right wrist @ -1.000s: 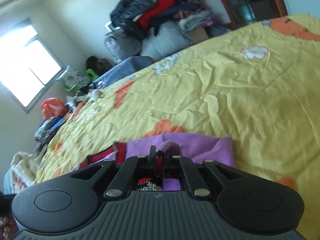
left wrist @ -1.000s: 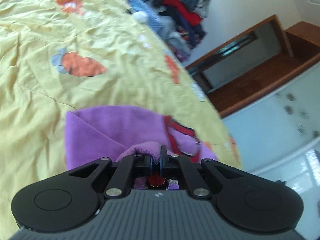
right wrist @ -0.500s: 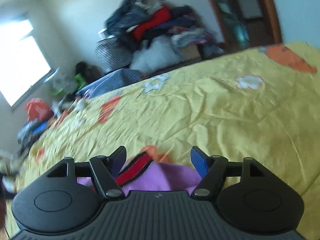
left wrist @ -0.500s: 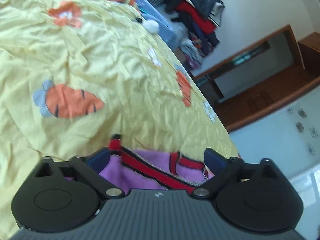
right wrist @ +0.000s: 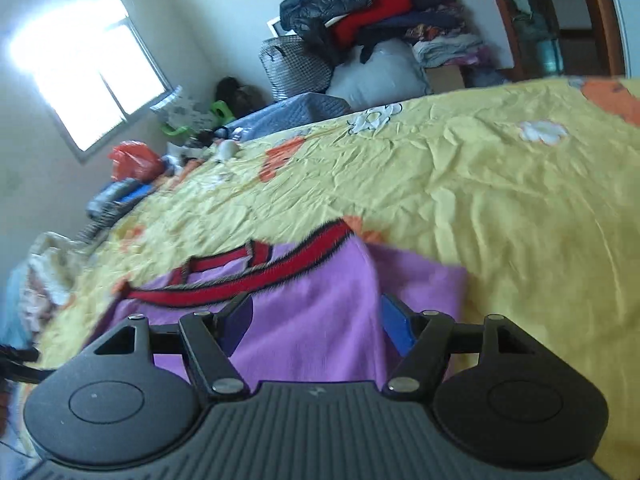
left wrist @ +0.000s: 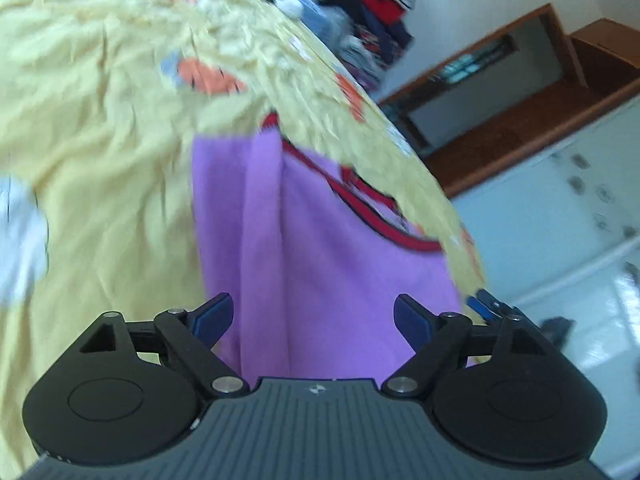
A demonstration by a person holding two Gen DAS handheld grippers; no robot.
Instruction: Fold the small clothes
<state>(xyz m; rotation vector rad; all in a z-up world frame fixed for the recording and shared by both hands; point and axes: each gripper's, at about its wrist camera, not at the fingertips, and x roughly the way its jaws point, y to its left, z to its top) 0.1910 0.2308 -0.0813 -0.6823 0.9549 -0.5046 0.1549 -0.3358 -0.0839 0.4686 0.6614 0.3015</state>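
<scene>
Both sets of jaws stand wide apart and grip nothing. The left gripper (left wrist: pixel 313 314) and the right gripper (right wrist: pixel 316 318) each hang just above the purple garment (left wrist: pixel 320 248), with its cloth showing in the gap between their blue pads.

That small garment lies flat on the yellow bedsheet (left wrist: pixel 100 128), near the edge of the bed closest to both grippers. Its red trim (right wrist: pixel 240 280) runs along the far edge, away from the jaws, and a short red strap loop sits just beyond it. In the left wrist view a raised crease runs from the near edge straight away toward the trim, left of the gap's centre; it may mark a layer already turned over, though the motion blur makes that uncertain. In the right wrist view a doubled layer ends at a vertical edge on the garment's right side, with a lower layer showing beside it.

What matters for the next move is that the garment stretches forward from both grippers, long axis pointing away toward the trim, with its near hem directly under the pads. Neither gripper is clearly nearer; each is over its own side. A likely next step would be to drop onto the near hem, or onto one side edge, and carry it across. The cloth looks soft and fleecy, so a shallow pinch could catch only the top layer.

A heap of clothes (right wrist: pixel 360 12) sits well apart beyond the bed.
</scene>
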